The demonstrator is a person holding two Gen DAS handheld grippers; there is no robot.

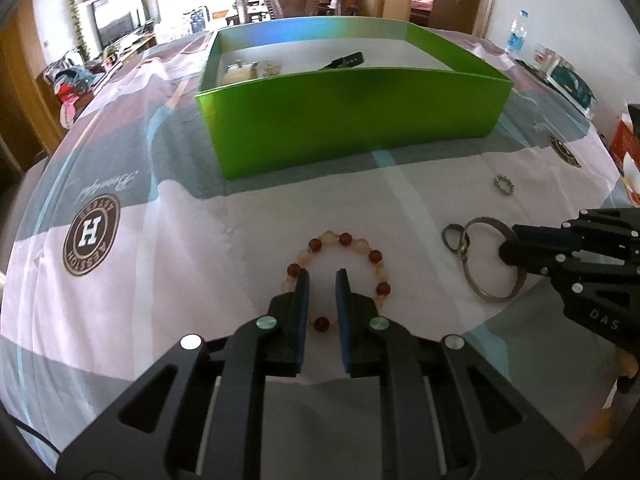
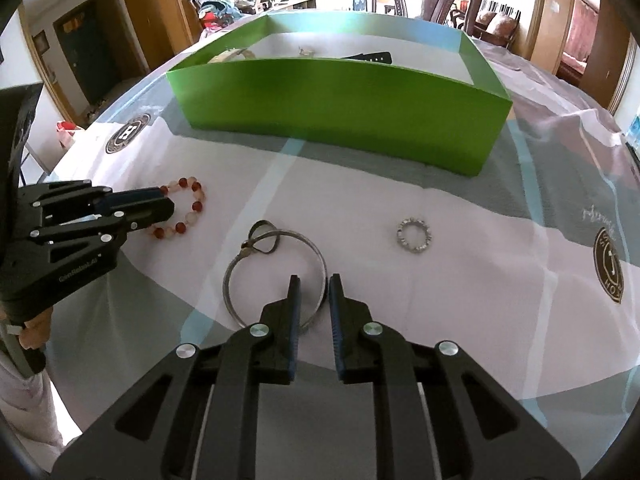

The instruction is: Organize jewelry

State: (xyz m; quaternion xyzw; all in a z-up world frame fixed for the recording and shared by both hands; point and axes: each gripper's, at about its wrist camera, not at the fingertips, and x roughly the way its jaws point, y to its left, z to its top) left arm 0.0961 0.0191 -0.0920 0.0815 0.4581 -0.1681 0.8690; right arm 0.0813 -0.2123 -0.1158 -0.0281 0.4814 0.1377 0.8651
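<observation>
The left gripper [image 1: 323,273] points forward and down, its jaws a narrow gap apart, fingertips low over the surface. The right gripper [image 2: 312,278] is held the same way, jaws slightly parted. In the right wrist view, fingers [image 2: 34,330] show below the left gripper's body.

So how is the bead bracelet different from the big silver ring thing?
The bead bracelet is made of red and pale round beads; the silver bangle is one thin metal hoop. The bangle has a small loop attached; the bracelet does not. Both lie flat on the tablecloth, outside the green box.
</observation>
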